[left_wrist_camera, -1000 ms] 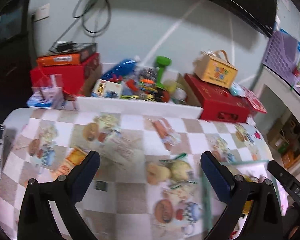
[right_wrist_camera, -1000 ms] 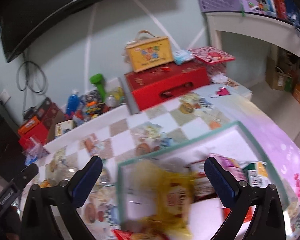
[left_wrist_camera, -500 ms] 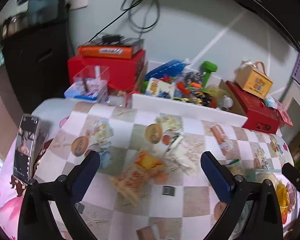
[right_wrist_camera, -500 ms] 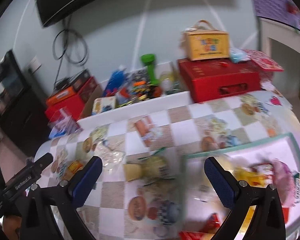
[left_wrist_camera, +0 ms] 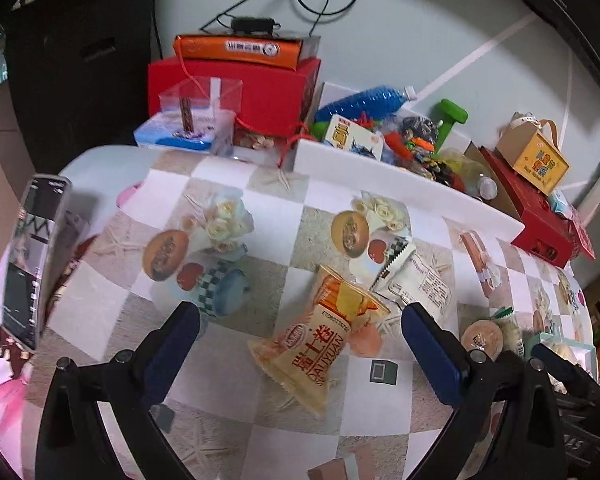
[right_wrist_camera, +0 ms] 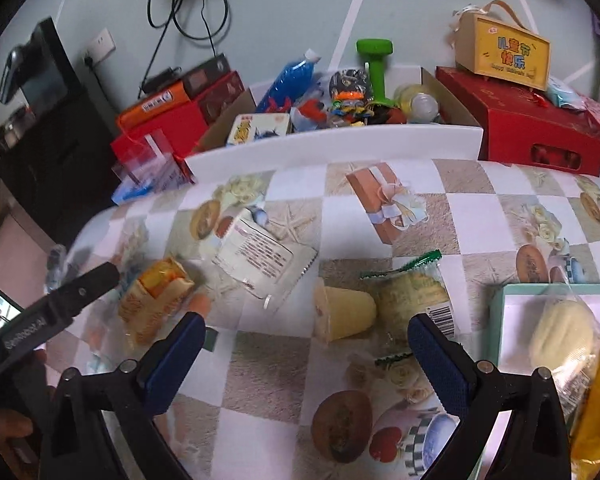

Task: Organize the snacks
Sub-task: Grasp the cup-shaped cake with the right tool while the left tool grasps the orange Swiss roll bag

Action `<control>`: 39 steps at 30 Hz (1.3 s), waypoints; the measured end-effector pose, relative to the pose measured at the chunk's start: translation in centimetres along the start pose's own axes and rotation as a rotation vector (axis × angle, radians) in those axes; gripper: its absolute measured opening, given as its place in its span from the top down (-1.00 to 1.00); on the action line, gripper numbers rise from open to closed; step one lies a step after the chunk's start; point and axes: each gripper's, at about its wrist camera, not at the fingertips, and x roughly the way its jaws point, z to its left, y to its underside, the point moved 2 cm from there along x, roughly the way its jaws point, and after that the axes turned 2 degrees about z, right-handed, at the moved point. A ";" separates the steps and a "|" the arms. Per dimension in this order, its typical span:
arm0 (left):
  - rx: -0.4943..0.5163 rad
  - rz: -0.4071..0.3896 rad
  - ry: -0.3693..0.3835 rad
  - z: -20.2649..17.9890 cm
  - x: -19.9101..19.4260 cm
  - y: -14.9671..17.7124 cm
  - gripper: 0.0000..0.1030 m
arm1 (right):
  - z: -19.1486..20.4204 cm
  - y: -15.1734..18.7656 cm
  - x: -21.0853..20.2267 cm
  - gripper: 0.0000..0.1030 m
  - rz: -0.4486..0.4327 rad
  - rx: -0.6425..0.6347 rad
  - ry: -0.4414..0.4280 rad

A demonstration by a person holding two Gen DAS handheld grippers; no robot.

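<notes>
An orange-and-yellow snack bag (left_wrist_camera: pixel 320 338) lies on the checked tablecloth between the spread fingers of my left gripper (left_wrist_camera: pixel 300 352), which is open and empty. Beside it lies a clear white packet (left_wrist_camera: pixel 414 276). In the right wrist view the same orange bag (right_wrist_camera: pixel 156 300) and white packet (right_wrist_camera: pixel 264 256) lie to the left. A yellow cup-shaped snack (right_wrist_camera: pixel 346 314) and a green-edged packet (right_wrist_camera: pixel 414 294) lie just ahead of my right gripper (right_wrist_camera: pixel 304 356), open and empty. A teal-rimmed tray (right_wrist_camera: pixel 496 320) at the right holds a pale bun and yellow packs.
A phone (left_wrist_camera: pixel 32 256) stands at the table's left edge. A white box of toys and bottles (left_wrist_camera: pixel 400 188) lines the back, with red boxes (left_wrist_camera: pixel 236 92) and a yellow gift carton (right_wrist_camera: pixel 502 52) around it. The left gripper's body (right_wrist_camera: pixel 48 312) shows at the right view's left.
Both grippers swung left, away from the tray and over the loose snacks on the cloth. The left gripper now frames the orange bag. Both stayed open.
</notes>
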 end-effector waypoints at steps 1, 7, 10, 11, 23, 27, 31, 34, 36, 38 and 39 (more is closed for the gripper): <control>-0.001 0.003 0.007 -0.1 0.2 0.1 -0.95 | -0.1 -0.1 0.2 -0.91 0.003 -0.004 0.001; -0.009 0.035 0.028 -0.2 2.2 0.6 -0.95 | -0.6 -0.5 1.9 -0.65 0.030 -0.009 0.001; -0.051 0.040 0.036 0.3 2.7 0.6 -0.95 | -0.9 -0.7 2.4 -0.62 0.038 -0.007 0.011; -0.059 0.040 0.043 0.5 2.9 0.6 -0.95 | -1.0 -0.8 2.7 -0.61 0.043 -0.006 0.019; -0.030 0.064 0.052 0.4 4.7 1.0 -0.89 | -0.4 -1.1 3.3 -0.29 0.041 -0.050 0.046; -0.024 0.069 0.056 0.2 4.9 1.0 -0.79 | 0.5 -1.0 3.4 -0.15 0.053 -0.063 0.005; -0.022 0.076 0.058 0.2 4.9 1.0 -0.76 | 1.4 -0.8 3.4 -0.12 0.059 -0.094 -0.015; -0.025 0.082 0.059 0.5 5.0 1.0 -0.50 | 1.5 -0.6 3.8 -0.13 0.068 -0.106 0.010; -0.025 0.083 0.058 0.6 5.0 1.1 -0.50 | 1.0 -0.3 4.3 -0.12 0.085 -0.080 0.006; -0.025 0.088 0.063 0.6 5.2 1.2 -0.48 | 0.6 -0.1 4.7 -0.10 0.095 -0.067 0.011; -0.022 0.090 0.064 0.5 5.2 1.2 -0.44 | 0.5 0.0 4.9 -0.05 0.100 -0.062 0.013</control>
